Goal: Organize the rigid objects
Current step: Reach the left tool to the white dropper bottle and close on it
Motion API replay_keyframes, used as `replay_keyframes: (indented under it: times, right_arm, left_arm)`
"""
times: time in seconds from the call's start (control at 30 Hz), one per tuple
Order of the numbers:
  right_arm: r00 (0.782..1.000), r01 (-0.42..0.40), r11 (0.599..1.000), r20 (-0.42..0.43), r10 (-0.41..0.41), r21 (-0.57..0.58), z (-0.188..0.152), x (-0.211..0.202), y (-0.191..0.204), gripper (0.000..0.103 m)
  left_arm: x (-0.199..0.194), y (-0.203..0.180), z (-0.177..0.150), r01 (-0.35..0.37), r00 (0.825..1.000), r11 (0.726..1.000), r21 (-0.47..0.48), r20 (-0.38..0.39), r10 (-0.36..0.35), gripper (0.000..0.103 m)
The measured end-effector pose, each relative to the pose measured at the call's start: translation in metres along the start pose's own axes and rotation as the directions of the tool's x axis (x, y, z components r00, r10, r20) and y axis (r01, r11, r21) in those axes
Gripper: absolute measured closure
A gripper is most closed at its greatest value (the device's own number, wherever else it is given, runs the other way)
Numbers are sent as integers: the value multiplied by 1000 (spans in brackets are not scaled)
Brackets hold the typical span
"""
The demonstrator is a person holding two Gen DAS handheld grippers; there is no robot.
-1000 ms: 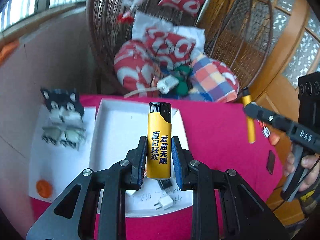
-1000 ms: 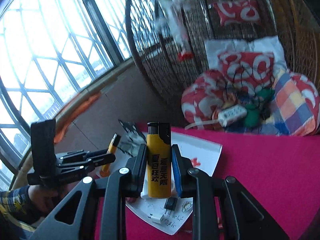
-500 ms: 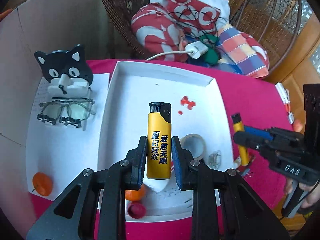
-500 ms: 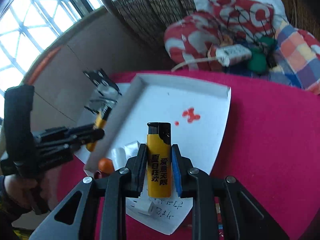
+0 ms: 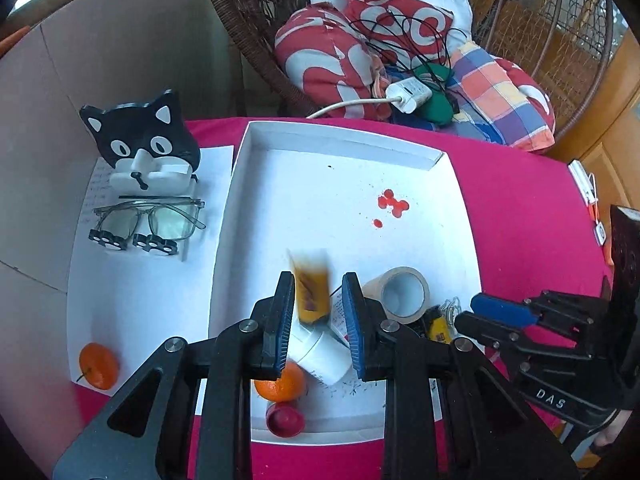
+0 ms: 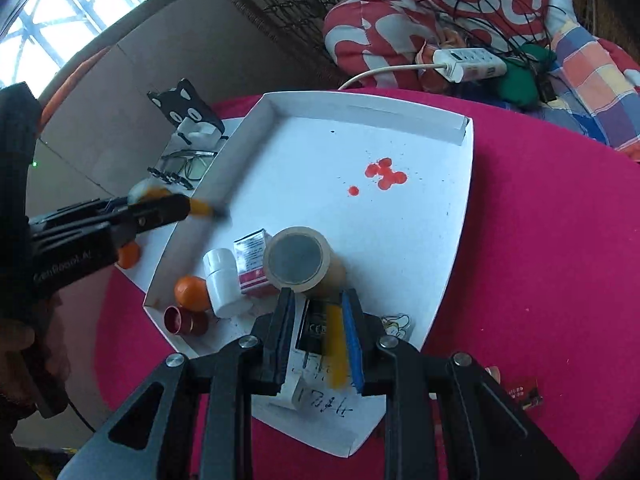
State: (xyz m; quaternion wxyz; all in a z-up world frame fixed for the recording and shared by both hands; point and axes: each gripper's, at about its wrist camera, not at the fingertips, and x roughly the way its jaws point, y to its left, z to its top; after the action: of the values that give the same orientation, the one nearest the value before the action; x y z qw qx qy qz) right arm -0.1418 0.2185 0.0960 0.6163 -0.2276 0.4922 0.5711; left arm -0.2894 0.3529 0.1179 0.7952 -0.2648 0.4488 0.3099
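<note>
A: What covered the tabletop point(image 5: 520, 208)?

B: Magenta cloth, under a shallow white cardboard tray point(image 5: 320, 140); a wicker chair point(image 5: 248, 24) stood behind.

A: The grippers?

B: Left gripper point(image 5: 316, 312) and right gripper point(image 6: 320, 332) were each parted, with 1 blurred yellow plastic lighter point(image 5: 310, 292) point(image 6: 334, 344) loose between each pair over the tray. Only the left view showed the black cat-shaped holder point(image 5: 144, 136) clearly.
</note>
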Motion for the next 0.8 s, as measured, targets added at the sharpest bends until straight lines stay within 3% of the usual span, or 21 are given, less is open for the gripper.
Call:
replay_keyframes:
  times: [0.07,0.1,0.13,0.17,0.2,0.23,0.27,0.3,0.57,0.8]
  right_arm:
    - [1000,11,1000,8,-11,-11,-1,-3,2,79]
    - [1000,16,1000,18,-16,-16,-1,-6,3,79]
    - [999,21,1000,28,-20,-20,-1,-9,4,78]
    - [999,25,999,46,-24,-20,-1,-14,3,74]
    - [998,26,1000,63,-25,-15,-1,-19,1,52]
    - [997,31,999,76,-31,-7,-1,-23,-1,16]
    - [994,38,999,104,-39,9,-1,-31,-6,4]
    - [991,38,999,128,-40,23,-2,-38,-11,0]
    - [958,60,972,259,-120,228,-13,-95,-78,0]
    - [946,76,903,256,-199,422,-50,-128,-147,0]
  left_arm:
    - [-1,2,0,-8,1000,1000,-11,7,8,79]
    - [-2,3,0,-11,1000,1000,-16,11,12,68]
    - [-4,4,0,-26,1000,999,-21,17,26,34]
    - [-7,6,-1,-53,998,998,-32,35,54,15]
    - [-10,8,-2,-65,996,997,-44,56,68,0]
    - [-11,11,-3,-72,995,996,-56,67,75,0]
    - [-13,13,-3,-76,994,995,-69,71,81,0]
    - [-15,14,-3,-75,994,994,-81,77,82,0]
    - [-23,-23,-8,-17,993,999,-37,113,21,0]
    - [-4,-93,-20,68,996,992,102,47,-73,0]
